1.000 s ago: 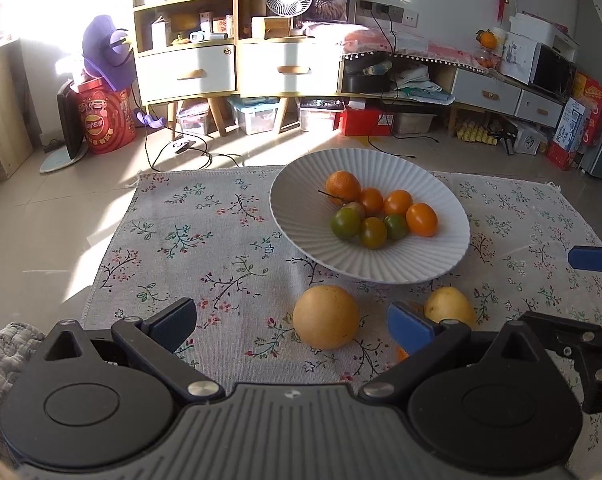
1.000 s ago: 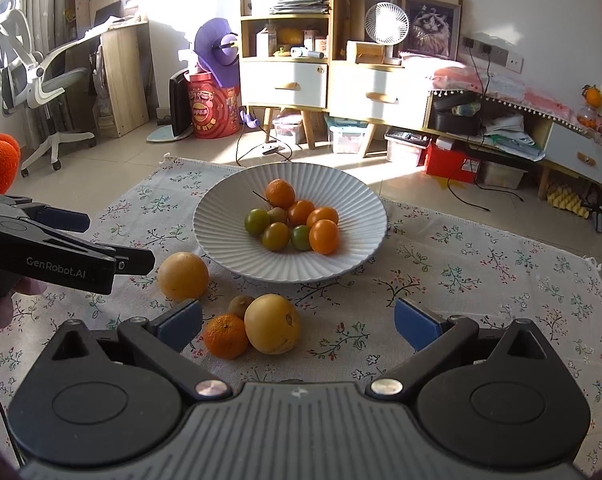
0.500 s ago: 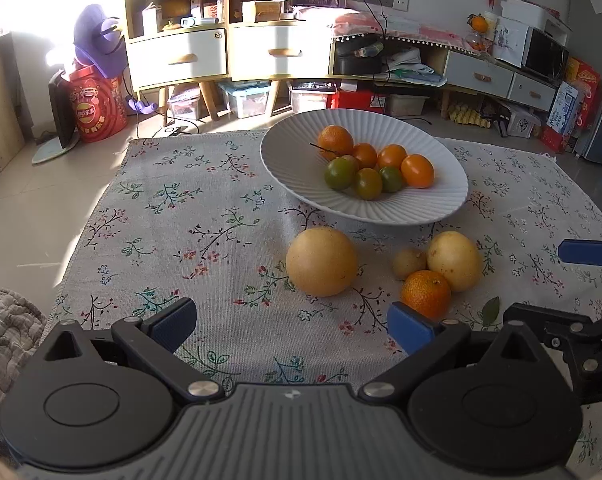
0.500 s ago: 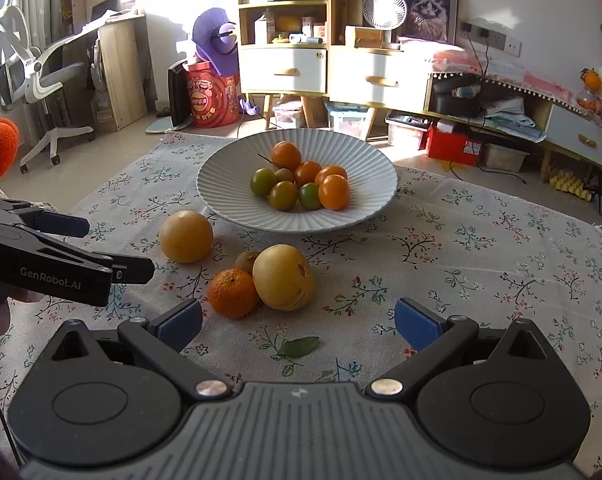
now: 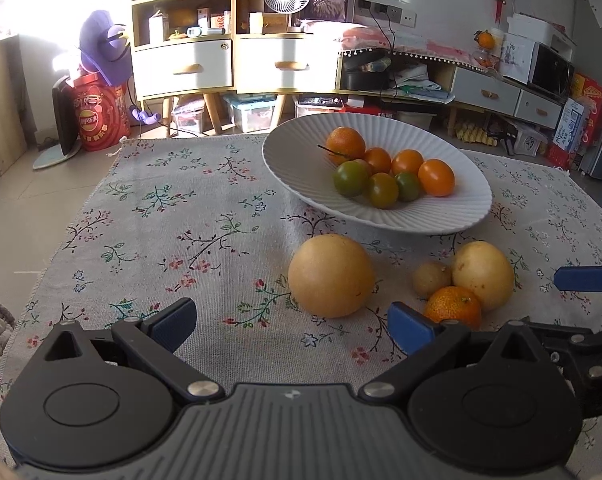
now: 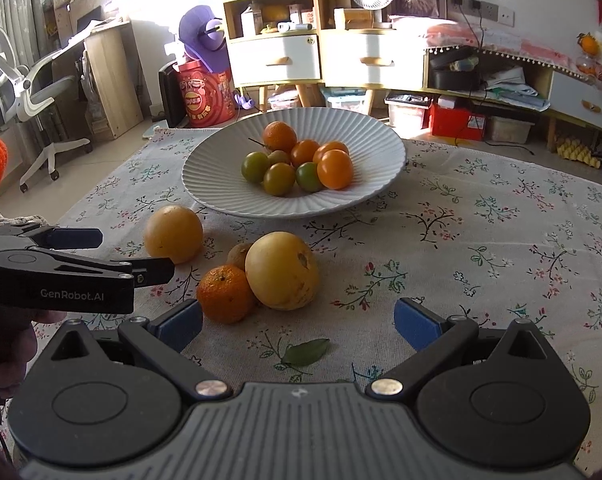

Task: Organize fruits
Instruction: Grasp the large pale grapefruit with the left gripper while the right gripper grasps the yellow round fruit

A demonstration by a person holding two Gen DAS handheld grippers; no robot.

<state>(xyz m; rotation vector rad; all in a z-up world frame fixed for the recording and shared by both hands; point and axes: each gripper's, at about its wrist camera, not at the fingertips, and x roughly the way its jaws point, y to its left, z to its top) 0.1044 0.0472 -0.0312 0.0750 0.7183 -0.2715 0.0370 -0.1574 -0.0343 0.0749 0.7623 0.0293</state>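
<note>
A white ribbed plate (image 5: 293,160) (image 6: 365,196) holds several orange and green fruits. On the floral cloth in front of it lie a large yellow-orange fruit (image 5: 331,275) (image 6: 173,234), a pale yellow fruit (image 5: 483,275) (image 6: 281,270), a mandarin (image 5: 453,306) (image 6: 225,293) and a small brown fruit (image 5: 431,279) (image 6: 239,255). My left gripper (image 5: 291,322) is open and empty, just short of the large fruit. My right gripper (image 6: 299,324) is open and empty, just short of the pale fruit and mandarin.
A green leaf (image 6: 305,352) lies on the cloth near the right gripper. The cloth's left edge (image 5: 81,208) meets tiled floor. Cabinets (image 5: 237,64), a red drum (image 5: 97,120) and an office chair (image 6: 33,92) stand behind.
Both grippers have dropped lower and drawn closer to the loose fruits, which now look larger. Both jaws stay open. No fruit has moved.
</note>
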